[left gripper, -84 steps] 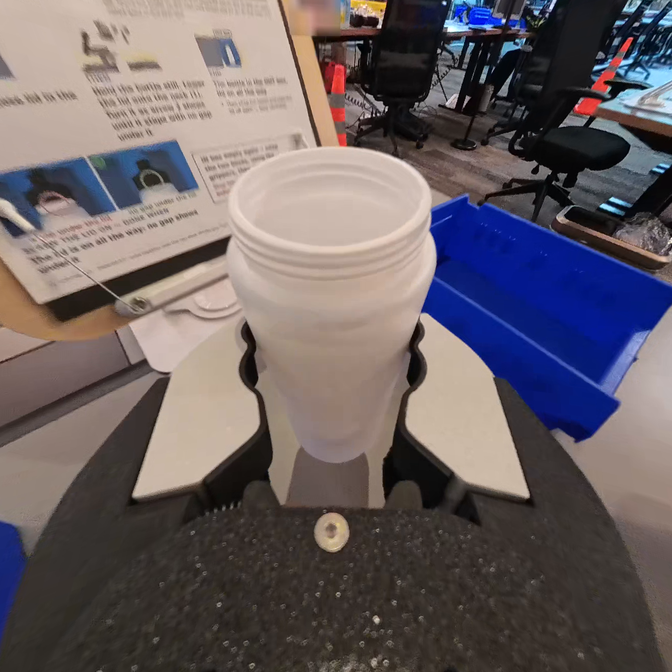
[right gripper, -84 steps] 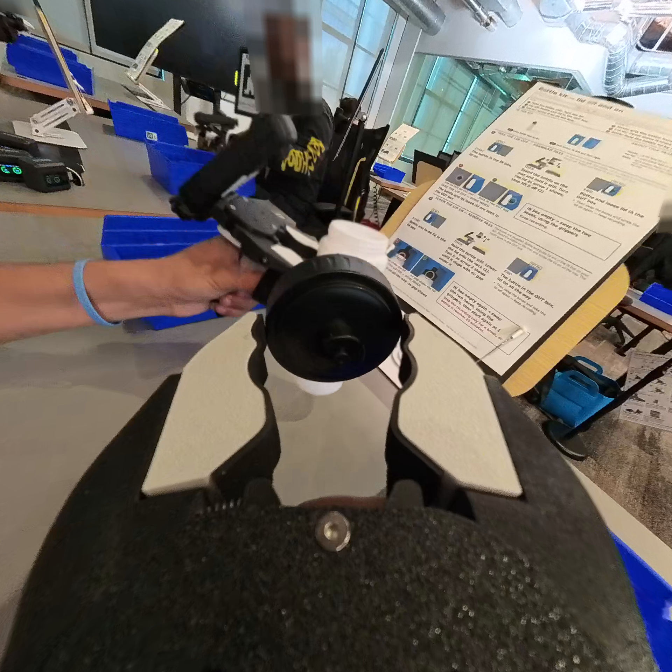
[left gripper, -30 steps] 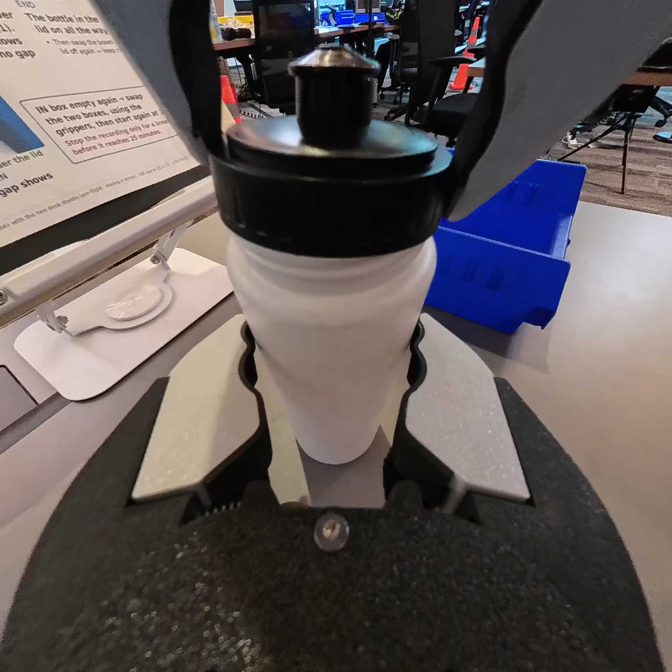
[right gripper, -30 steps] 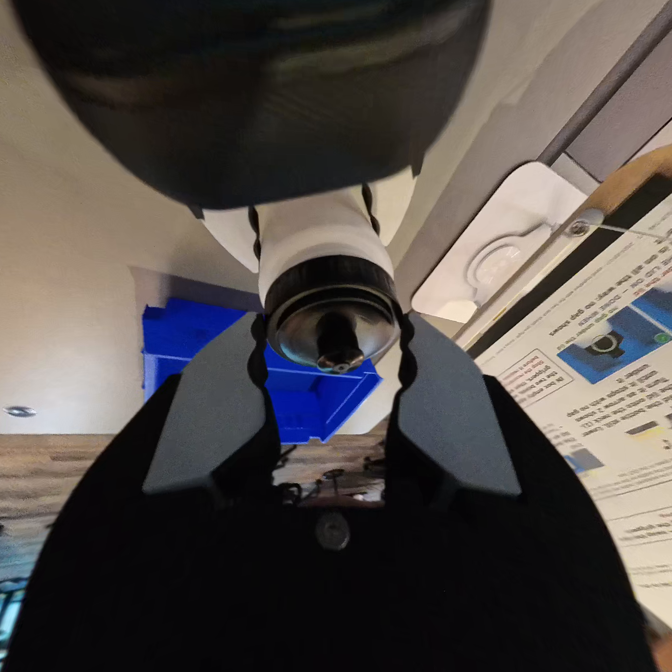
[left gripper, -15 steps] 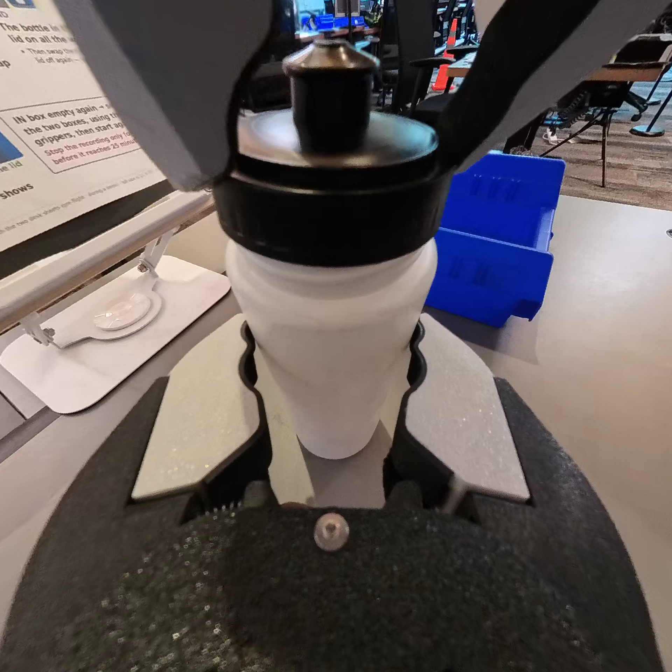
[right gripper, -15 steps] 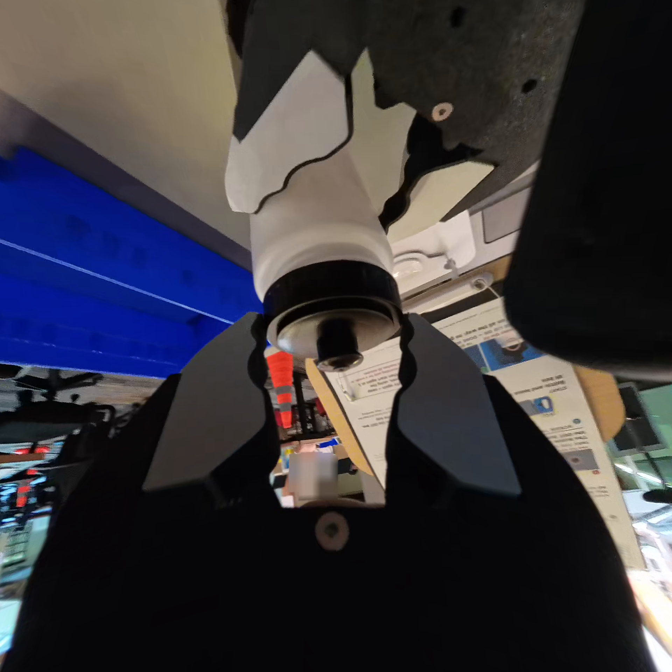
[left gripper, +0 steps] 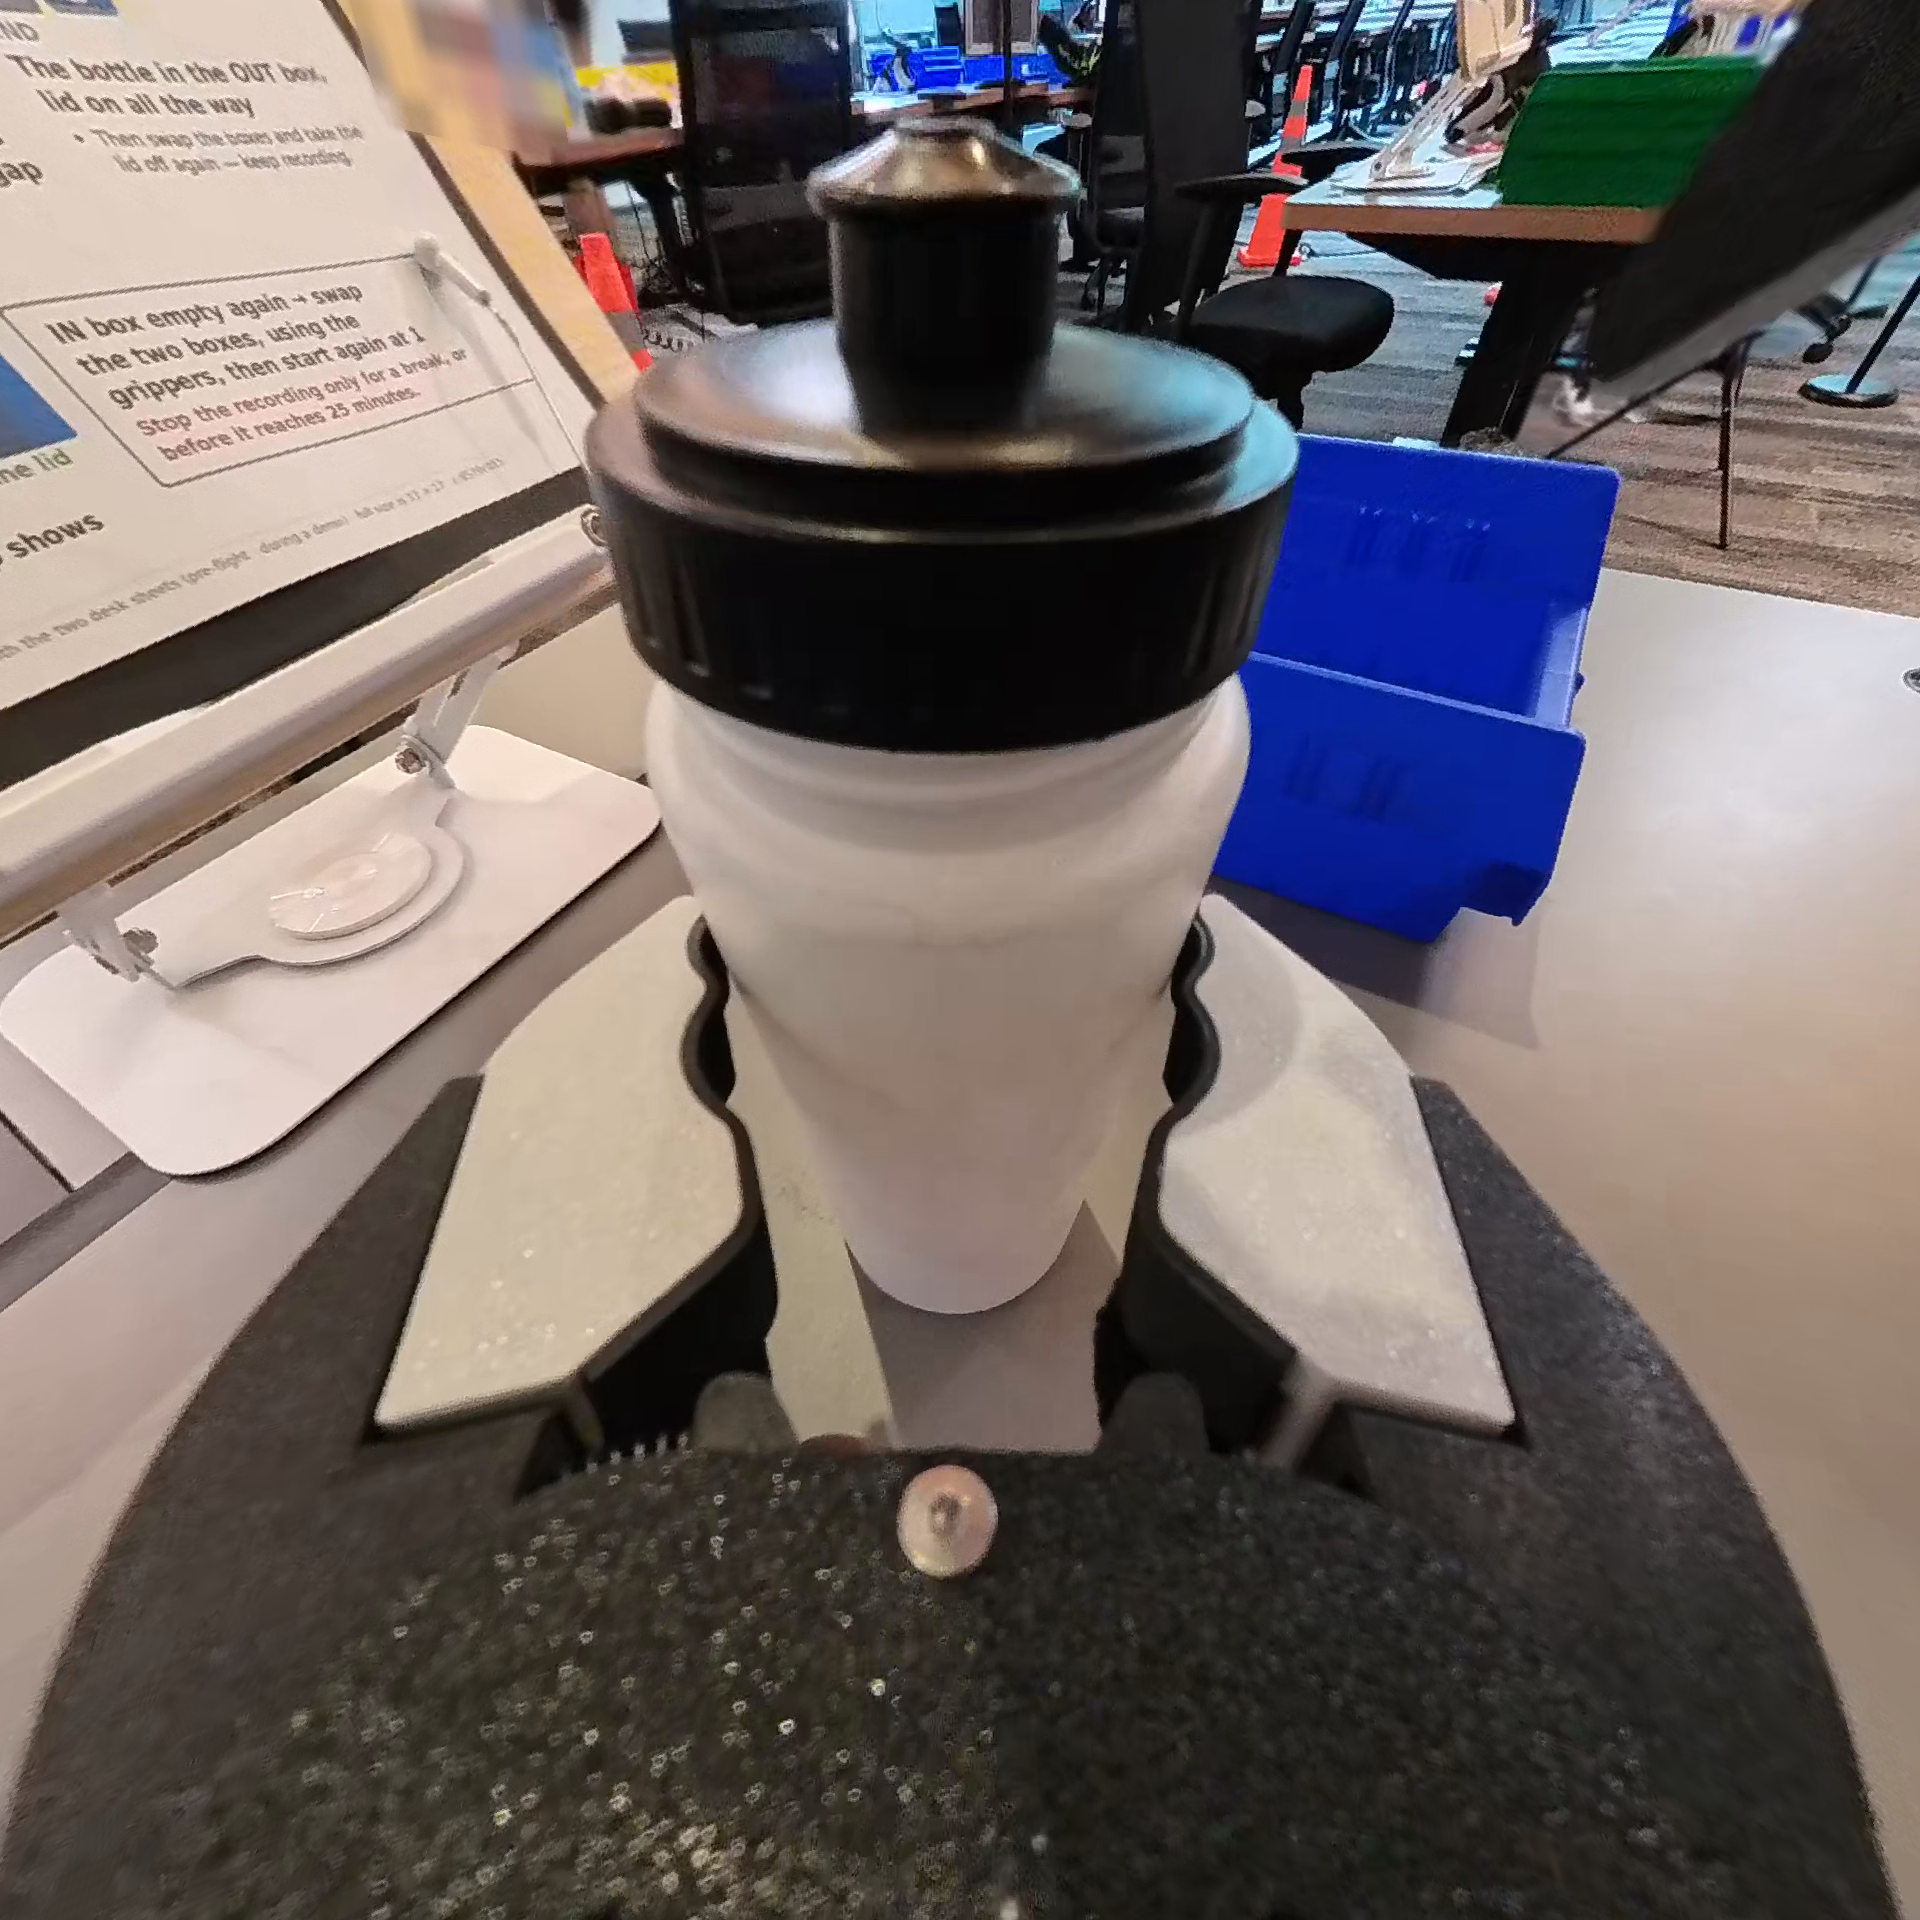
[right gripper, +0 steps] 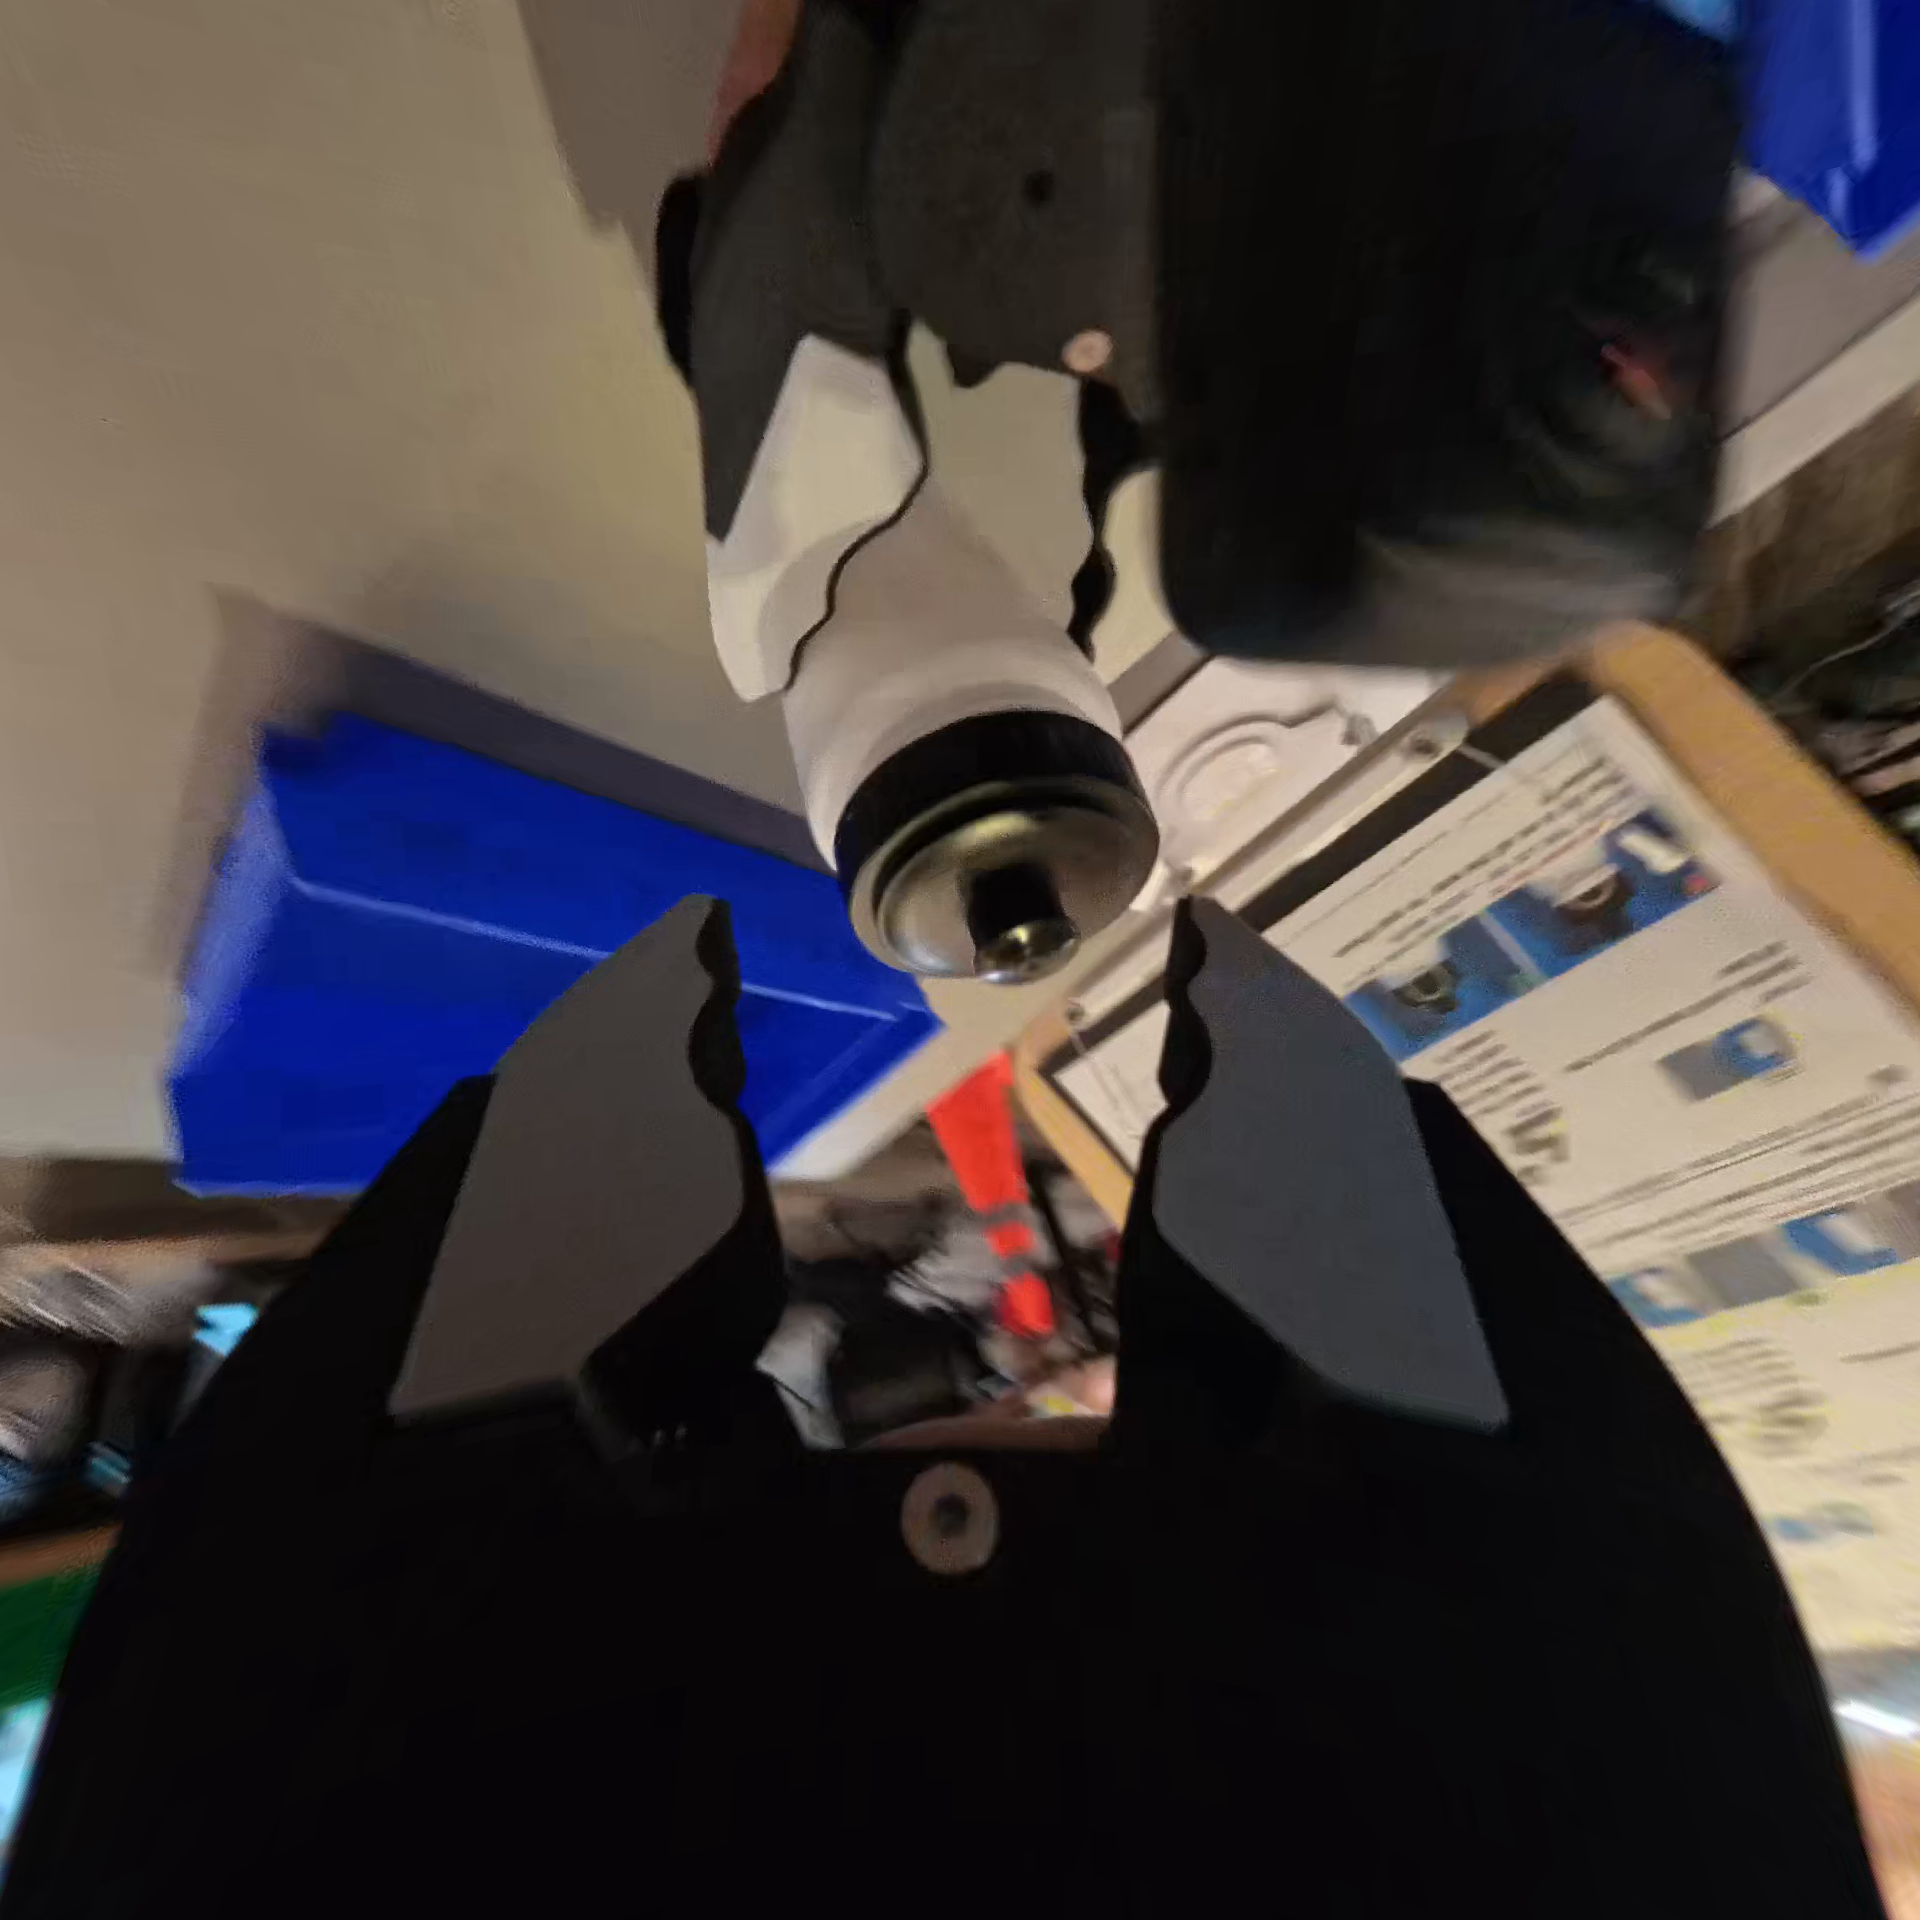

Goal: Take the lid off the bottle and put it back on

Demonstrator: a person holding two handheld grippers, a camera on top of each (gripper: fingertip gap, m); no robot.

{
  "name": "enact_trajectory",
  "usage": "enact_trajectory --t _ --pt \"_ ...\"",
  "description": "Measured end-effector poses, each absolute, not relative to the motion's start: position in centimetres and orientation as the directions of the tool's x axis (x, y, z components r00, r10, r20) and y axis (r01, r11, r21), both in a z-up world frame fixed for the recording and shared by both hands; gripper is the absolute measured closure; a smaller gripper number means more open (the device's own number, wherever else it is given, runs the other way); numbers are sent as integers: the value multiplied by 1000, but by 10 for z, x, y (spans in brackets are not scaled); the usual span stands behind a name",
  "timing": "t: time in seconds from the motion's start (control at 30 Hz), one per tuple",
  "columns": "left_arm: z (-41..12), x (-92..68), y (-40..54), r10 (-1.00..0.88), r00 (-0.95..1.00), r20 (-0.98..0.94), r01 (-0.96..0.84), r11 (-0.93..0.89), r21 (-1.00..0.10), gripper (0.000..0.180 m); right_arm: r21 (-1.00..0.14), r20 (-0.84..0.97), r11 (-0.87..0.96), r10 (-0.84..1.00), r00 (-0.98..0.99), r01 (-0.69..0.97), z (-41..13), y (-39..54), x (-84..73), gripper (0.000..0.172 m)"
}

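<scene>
My left gripper [left gripper: 945, 997] is shut on the body of a white bottle [left gripper: 945, 935], with both pads pressed on its sides. A black lid [left gripper: 940, 582] with a pull spout sits on the bottle's neck. In the right wrist view the same bottle [right gripper: 914, 665] and lid [right gripper: 997, 852] show from above, held by the left gripper. My right gripper [right gripper: 951, 935] is open with nothing in it. Its fingertips [right gripper: 707, 935] stand just short of the lid and do not touch it.
A blue bin [left gripper: 1413, 686] stands on the grey table [left gripper: 1714, 935] behind the bottle to the right. An instruction board [left gripper: 208, 343] on a white stand [left gripper: 312, 914] is at the left. Office chairs and desks stand farther back.
The right gripper, which was shut on the lid over the bottle's neck, has opened and drawn back from it. The lid stays on the bottle. The left gripper still holds the bottle.
</scene>
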State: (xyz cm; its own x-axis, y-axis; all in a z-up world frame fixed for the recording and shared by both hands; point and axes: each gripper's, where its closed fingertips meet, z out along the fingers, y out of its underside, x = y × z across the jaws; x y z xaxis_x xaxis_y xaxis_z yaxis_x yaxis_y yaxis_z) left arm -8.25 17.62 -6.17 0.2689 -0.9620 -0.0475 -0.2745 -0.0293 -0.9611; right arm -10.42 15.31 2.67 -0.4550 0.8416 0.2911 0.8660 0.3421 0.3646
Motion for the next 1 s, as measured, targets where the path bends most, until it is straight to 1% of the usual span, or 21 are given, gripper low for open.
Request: enact_trajectory --t 0.07,0.13,0.17,0.2,0.23,0.27,0.3,0.33,0.37,0.43,0.47,0.5,0.6,0.77,0.8,0.83,0.9,1.0 --pt "-62 -83 176 -962 270 -48 -272 -29 -962 99 173 301 214 918 -259 961 38 153 -108 95" --pt "-62 -82 176 -961 273 -49 -270 -28 -963 99 -93 287 72 957 -43 993 49 158 -114 94" --pt "-61 -82 176 -960 274 -50 -270 -27 -963 99 -253 274 4 959 68 968 57 163 -117 93" --pt "-61 -82 176 -960 275 -50 -270 -27 -962 99 -416 249 -58 953 175 908 65 168 -118 92" --pt "-61 -82 176 -960 276 -50 -269 -28 -963 99 -575 217 -114 933 286 810 73 175 -117 89" --pt "-61 -82 177 -960 277 -49 -268 -28 -963 99 -718 160 -166 906 392 676 80 181 -114 90" --pt "-61 -82 177 -960 278 -47 -266 -29 -964 99 -813 86 -215 875 476 542 81 184 -105 94" --pt "-61 -82 177 -960 278 -47 -265 -30 -964 99 -863 14 -262 842 539 433 75 186 -95 90" --pt "-61 -81 177 -960 277 -47 -265 -29 -964 99 -879 -25 -295 814 581 375 64 187 -87 83" --pt "-61 -81 176 -960 277 -49 -264 -27 -964 99 -888 -41 -320 772 634 332 45 184 -78 85" --pt "-61 -80 176 -960 276 -50 -264 -26 -964 99 -877 -37 -331 768 639 347 38 181 -77 86" --pt "-62 -80 176 -960 276 -51 -264 -25 -964 99 -852 -15 -343 771 636 396 32 178 -78 85" --pt "-62 -80 176 -960 275 -53 -268 -23 -963 99 -718 135 -333 795 591 611 29 175 -76 87" --pt "-62 -80 175 -960 275 -59 -278 -21 -960 99 -425 197 -386 844 500 819 12 174 -78 83" --pt "-62 -80 175 -959 277 -60 -281 -21 -960 99 -391 188 -392 852 489 833 8 175 -79 82" --pt "-62 -80 175 -958 280 -59 -281 -23 -959 99 -379 155 -399 862 483 835 5 173 -84 86" --pt "-62 -81 176 -958 283 -52 -279 -30 -960 99 -373 71 -419 877 476 828 5 168 -93 104" --pt "-62 -81 176 -959 277 -53 -284 -29 -958 99 -315 63 -395 898 435 863 5 168 -93 105"
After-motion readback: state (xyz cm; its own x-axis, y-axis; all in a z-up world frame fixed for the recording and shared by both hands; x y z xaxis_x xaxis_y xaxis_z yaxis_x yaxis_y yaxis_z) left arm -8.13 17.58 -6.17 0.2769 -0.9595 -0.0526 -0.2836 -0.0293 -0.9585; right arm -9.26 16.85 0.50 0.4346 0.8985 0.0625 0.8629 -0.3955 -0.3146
